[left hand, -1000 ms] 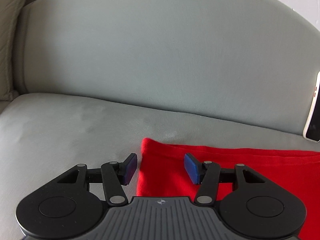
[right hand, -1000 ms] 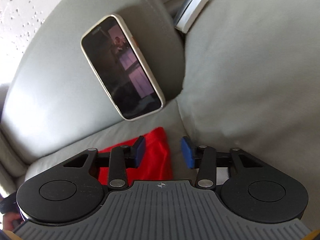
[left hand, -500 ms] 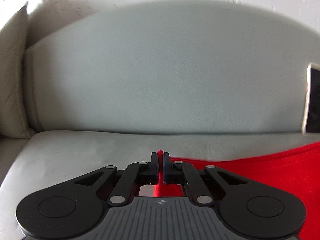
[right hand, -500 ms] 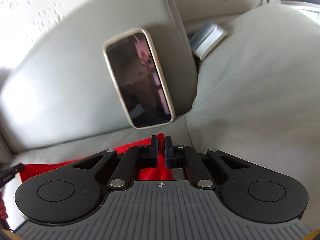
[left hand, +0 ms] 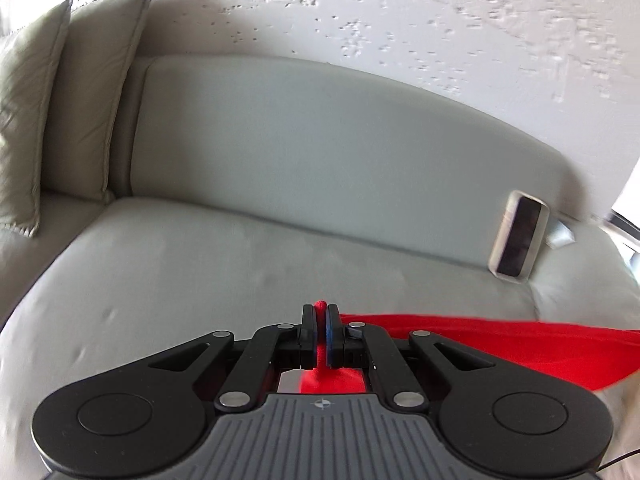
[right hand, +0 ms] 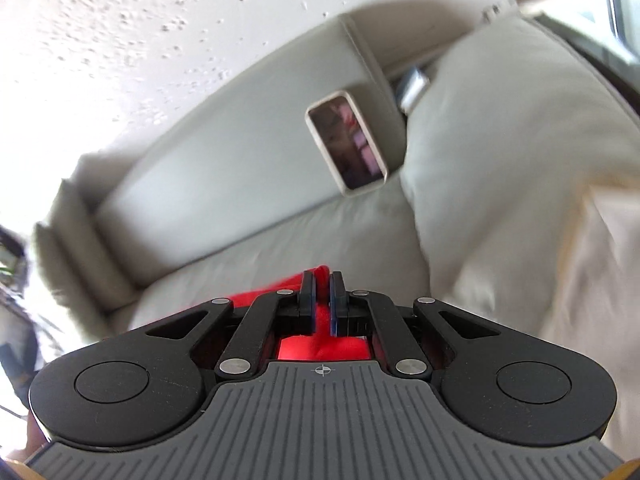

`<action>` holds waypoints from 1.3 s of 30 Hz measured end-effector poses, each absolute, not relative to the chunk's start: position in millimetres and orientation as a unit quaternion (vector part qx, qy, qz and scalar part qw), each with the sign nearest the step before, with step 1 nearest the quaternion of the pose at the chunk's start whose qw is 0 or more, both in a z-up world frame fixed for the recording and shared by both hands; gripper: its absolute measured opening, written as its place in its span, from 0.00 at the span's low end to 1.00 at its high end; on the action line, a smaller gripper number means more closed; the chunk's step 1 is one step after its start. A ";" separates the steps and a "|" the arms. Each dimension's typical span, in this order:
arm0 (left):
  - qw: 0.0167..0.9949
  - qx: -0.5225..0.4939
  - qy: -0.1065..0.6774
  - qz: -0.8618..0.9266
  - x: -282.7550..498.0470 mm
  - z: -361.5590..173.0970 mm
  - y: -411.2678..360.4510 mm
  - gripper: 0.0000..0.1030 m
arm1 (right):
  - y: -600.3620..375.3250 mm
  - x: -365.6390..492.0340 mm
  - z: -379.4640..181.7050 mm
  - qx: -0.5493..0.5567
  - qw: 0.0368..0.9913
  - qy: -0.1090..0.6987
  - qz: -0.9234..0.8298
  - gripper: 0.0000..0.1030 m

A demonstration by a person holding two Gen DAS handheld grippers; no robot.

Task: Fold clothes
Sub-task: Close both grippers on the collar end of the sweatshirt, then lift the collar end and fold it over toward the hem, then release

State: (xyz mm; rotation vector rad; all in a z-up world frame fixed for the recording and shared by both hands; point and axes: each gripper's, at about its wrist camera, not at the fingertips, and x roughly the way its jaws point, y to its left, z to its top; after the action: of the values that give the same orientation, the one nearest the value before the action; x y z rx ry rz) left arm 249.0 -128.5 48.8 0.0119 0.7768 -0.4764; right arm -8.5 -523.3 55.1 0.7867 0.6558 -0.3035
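Note:
A red garment is lifted off the grey sofa seat. My left gripper is shut on its left corner, and the cloth stretches off to the right in a taut band. In the right wrist view my right gripper is shut on the other corner of the red garment, a red tip sticking out past the pads. Most of the cloth hangs hidden below both grippers.
A phone leans on the sofa backrest at the right, also seen as the phone in the right wrist view. Two beige cushions stand at the left end. A big pale cushion fills the right.
Both grippers went from open beside the garment's corners to shut on them, then rose and pulled back from the backrest, lifting the red cloth off the seat.

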 end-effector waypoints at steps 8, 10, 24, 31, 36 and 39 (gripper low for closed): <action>0.870 -0.066 0.438 -0.214 160.6 4.6 -47.1 0.03 | -475.4 -118.3 2.6 0.444 0.818 0.339 -0.140 0.06; 0.866 -0.082 0.452 -0.198 147.1 -11.0 -33.8 0.02 | -466.4 -136.2 -15.1 0.462 0.806 0.341 -0.145 0.06; 0.875 -0.088 0.444 -0.170 95.6 -34.7 0.3 0.03 | -426.5 -194.9 -64.7 0.458 0.800 0.352 -0.164 0.06; 0.891 -0.040 0.441 -0.104 74.6 -28.8 0.3 0.37 | -421.7 -202.5 -56.9 0.428 0.802 0.366 -0.198 0.38; 0.919 -0.015 0.363 -0.151 53.0 -1.6 -19.6 0.36 | -409.9 -192.8 -32.7 0.398 0.833 0.342 -0.175 0.43; 0.896 0.001 0.381 -0.228 65.5 -14.2 -61.8 0.37 | -397.8 -162.2 -41.5 0.396 0.834 0.358 -0.138 0.42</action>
State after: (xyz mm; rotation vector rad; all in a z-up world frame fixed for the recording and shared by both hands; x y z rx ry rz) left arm 65.5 -61.8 -14.2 0.0019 0.7890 -0.4735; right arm -162.2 -397.8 -41.5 0.8395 0.7579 -0.2923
